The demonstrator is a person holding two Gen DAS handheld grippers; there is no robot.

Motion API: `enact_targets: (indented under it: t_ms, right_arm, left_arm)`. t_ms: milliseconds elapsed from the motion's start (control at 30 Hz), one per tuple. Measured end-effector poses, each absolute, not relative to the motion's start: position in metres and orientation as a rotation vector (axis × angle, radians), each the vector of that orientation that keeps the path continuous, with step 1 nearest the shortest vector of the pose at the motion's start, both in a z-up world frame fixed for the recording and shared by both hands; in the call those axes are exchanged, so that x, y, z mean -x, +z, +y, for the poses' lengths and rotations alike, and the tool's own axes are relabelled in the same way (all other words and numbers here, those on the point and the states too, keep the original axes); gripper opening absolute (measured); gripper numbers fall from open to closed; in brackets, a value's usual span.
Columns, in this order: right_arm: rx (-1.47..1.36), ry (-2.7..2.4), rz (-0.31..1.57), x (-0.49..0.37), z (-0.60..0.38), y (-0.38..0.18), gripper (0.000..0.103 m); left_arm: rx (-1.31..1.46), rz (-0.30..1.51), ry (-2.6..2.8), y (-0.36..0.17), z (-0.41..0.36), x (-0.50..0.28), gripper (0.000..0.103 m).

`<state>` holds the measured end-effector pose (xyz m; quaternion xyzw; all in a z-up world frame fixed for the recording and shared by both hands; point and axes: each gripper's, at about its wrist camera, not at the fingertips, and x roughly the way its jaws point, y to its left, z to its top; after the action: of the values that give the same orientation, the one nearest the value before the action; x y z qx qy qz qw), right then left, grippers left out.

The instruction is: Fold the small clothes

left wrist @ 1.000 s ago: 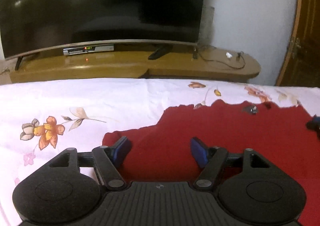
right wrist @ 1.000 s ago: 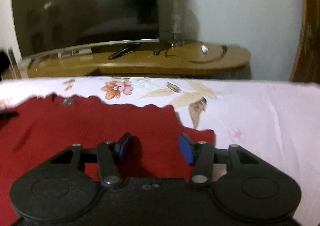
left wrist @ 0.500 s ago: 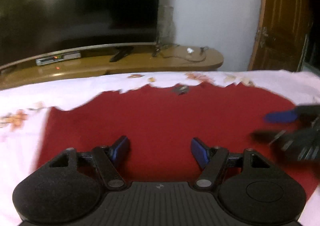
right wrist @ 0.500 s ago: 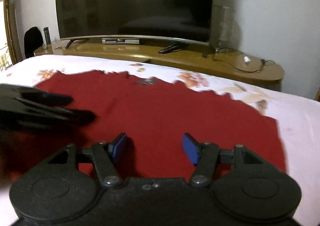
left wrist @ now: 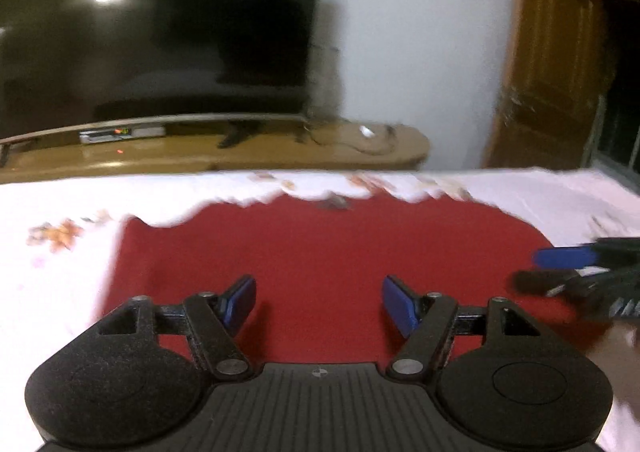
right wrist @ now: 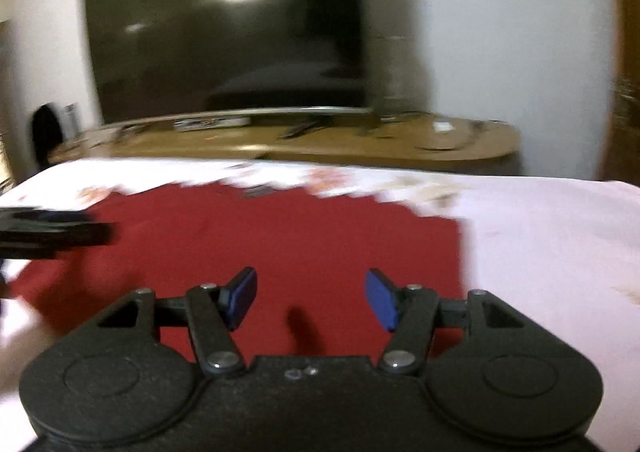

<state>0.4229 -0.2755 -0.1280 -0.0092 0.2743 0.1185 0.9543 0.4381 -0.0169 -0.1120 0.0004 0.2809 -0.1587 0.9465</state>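
A dark red garment (left wrist: 320, 244) lies spread flat on the white floral bedsheet (left wrist: 60, 264). My left gripper (left wrist: 319, 304) hovers over its near part, open, with only cloth showing below the blue pads. The right gripper (left wrist: 548, 270) juts in sideways at that view's right edge, over the garment's right side. In the right wrist view the same garment (right wrist: 280, 236) fills the middle and my right gripper (right wrist: 311, 298) stands open above it, nothing between its fingers. The left gripper (right wrist: 60, 228) shows as a dark blur at the left edge.
Beyond the bed's far edge stands a low wooden TV bench (left wrist: 240, 160) with a large dark television (left wrist: 160, 44) on it. A wooden door (left wrist: 548, 84) is at the right. Bare sheet (right wrist: 540, 244) lies right of the garment.
Both views have swung from the garment's outer corners toward its middle, so each gripper now shows in the other's view. The right jaws stand a little wider than before.
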Motion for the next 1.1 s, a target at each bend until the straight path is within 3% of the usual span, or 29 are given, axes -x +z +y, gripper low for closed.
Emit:
enact_targets:
  t_ms: [200,533,767,900,1100]
  right_arm:
    - [0.094,0.297,0.642,-0.413,-0.234,-0.159,0.058]
    - [0.101,0.145,0.662,-0.376,-0.327,-0.167,0.058]
    - [0.021,0.214,0.587,-0.379,-0.262,-0.139,0.057]
    - [0.086,0.275,0.637,-0.387,-0.213,-0.158,0.057]
    - [0.167,0.231,0.657,-0.373,-0.234,-0.169,0.059]
  left_arm:
    - [-0.062,0.647,-0.276,-0.141,-0.018,-0.421,0.07]
    - [-0.033,0.666,-0.175,-0.137,0.038,-0.394,0.07]
    - [0.011,0.654,-0.19,-0.13,-0.002,-0.389,0.07]
    - [0.002,0.684,-0.159,-0.14,-0.02,-0.388,0.072]
    - [0.048,0.691,-0.128,-0.14,0.023,-0.378,0.072]
